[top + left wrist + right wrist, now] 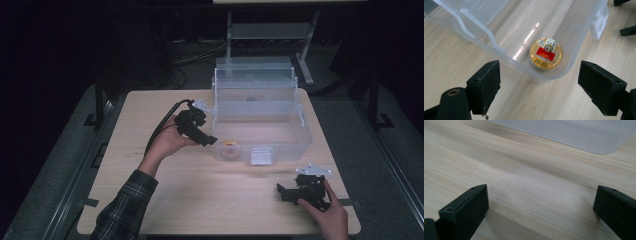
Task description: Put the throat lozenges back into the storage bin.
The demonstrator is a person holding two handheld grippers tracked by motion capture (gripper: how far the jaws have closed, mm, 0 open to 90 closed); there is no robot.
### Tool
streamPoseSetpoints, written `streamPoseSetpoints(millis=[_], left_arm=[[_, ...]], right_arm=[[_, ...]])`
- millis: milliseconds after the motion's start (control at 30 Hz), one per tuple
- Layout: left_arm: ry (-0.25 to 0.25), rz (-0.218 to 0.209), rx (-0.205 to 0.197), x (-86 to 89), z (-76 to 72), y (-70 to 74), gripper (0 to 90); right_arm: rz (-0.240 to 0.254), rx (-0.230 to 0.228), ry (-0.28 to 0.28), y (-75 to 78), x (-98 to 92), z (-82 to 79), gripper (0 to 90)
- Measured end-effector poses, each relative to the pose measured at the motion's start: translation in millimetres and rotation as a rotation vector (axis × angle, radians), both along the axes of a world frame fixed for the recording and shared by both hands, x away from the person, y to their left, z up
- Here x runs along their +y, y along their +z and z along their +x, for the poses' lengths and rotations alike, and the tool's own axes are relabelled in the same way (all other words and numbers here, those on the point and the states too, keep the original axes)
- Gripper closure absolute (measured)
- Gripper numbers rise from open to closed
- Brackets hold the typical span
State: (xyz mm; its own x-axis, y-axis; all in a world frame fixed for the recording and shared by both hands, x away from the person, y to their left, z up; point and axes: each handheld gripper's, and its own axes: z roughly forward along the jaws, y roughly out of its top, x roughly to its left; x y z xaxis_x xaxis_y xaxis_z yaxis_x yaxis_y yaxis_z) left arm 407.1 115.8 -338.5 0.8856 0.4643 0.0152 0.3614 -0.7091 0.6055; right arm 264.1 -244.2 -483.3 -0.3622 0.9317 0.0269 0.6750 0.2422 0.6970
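Pale wood-grain table (200, 200) carries a clear plastic lidded box (260, 130), lid up. Round gold tin with red label (546, 53) lies flat in its near left corner. Left gripper (212, 141) hovers beside that corner, jaws apart, empty. Right gripper (280, 192) rests near right, jaws apart.

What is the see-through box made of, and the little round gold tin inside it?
The box looks like clear plastic, smooth and glossy: you can see the wooden table through its walls, and light streaks shine on its floor. The tin seems to be metal, judging by its shiny gold rim, with a printed red label on top, though coated plastic is possible.
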Motion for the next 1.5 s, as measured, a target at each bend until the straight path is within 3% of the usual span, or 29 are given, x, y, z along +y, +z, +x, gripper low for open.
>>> streamPoseSetpoints(millis=[300, 933, 1500], left_arm=[[0.021, -0.015, -0.009, 17.8, -12.4, -2.9, 17.5], [0.092, -0.053, -0.028, 58.1, -40.0, -24.6, 17.5], [0.153, -0.045, -0.066, 86.0, -61.6, -44.8, 17.5]], right_arm=[[-0.001, 0.000, 0.001, 0.0, -0.1, -0.1, 0.0], [0.001, 0.001, -0.001, 0.1, 0.1, -0.3, 0.0], [0.001, 0.001, -0.001, 0.1, 0.1, -0.4, 0.0]])
